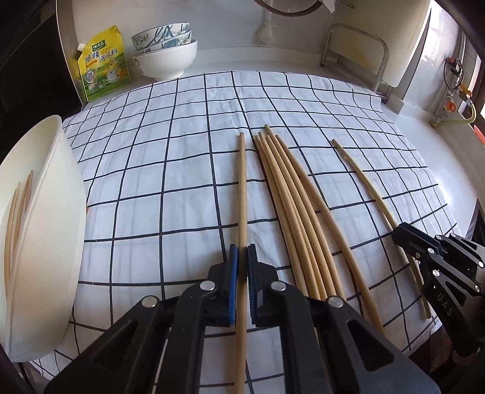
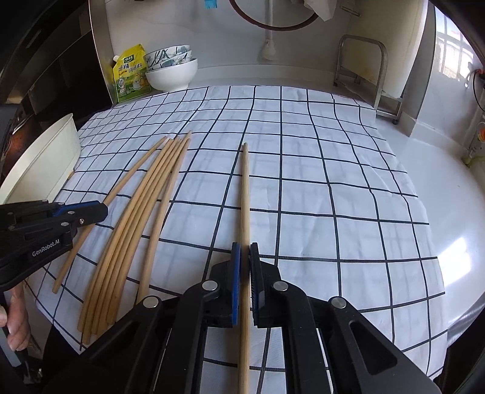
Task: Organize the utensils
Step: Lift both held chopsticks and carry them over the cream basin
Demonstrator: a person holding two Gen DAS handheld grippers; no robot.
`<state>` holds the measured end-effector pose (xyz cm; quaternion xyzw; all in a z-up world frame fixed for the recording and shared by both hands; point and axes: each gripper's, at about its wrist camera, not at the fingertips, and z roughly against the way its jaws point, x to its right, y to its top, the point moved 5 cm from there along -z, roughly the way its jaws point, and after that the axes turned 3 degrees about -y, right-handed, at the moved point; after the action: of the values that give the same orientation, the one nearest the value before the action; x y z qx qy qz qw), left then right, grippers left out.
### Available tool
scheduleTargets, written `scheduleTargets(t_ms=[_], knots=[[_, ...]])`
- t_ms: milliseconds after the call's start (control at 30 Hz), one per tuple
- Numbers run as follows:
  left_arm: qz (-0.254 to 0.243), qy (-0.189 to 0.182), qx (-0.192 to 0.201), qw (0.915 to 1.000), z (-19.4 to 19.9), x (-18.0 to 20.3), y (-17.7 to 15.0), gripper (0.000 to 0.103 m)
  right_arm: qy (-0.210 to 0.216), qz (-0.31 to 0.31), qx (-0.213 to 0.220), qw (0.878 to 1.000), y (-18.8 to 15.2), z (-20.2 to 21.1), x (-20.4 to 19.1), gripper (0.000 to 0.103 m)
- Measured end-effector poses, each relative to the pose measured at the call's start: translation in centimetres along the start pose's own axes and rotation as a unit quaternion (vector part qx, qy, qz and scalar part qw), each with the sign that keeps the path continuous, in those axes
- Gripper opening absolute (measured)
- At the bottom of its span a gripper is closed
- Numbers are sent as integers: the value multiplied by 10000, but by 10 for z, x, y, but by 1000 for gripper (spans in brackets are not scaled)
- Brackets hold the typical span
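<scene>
A glossy white table (image 2: 439, 212) carries a white cloth with a dark grid (image 2: 303, 181), and daylight from a window (image 2: 451, 57) at the far right glares off the bare top. Against the pale far wall (image 2: 230, 51) stand stacked bowls (image 2: 171, 71) and a yellow-green pouch (image 2: 132, 74) at the left, a metal rack (image 2: 363, 60) toward the right.

White cloth with dark grid lines (image 1: 182, 181) spread flat over a glossy white table (image 2: 439, 212). At the far left corner, yellow-green seasoning pouch (image 1: 101, 65) standing upright, just beside a white bowl (image 1: 166, 62) with patterned bowls (image 1: 162, 36) stacked inside. Metal rack (image 1: 354, 54) at far right by the wall. Round dark-rimmed object (image 2: 272, 18) hanging above.
</scene>
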<state>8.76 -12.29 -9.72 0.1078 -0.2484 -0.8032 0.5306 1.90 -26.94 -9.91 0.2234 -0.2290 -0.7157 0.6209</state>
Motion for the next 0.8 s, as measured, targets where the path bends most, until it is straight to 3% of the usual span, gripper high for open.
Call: scheduleTargets(t_ms=[367, 800], knots=[[149, -168, -2, 9997, 11, -1, -8, 7, 147, -218, 86, 9996, 1, 10, -3, 6], [149, -233, 282, 9992, 41, -1, -3, 7, 208, -244, 356, 9989, 11, 33, -11, 6]])
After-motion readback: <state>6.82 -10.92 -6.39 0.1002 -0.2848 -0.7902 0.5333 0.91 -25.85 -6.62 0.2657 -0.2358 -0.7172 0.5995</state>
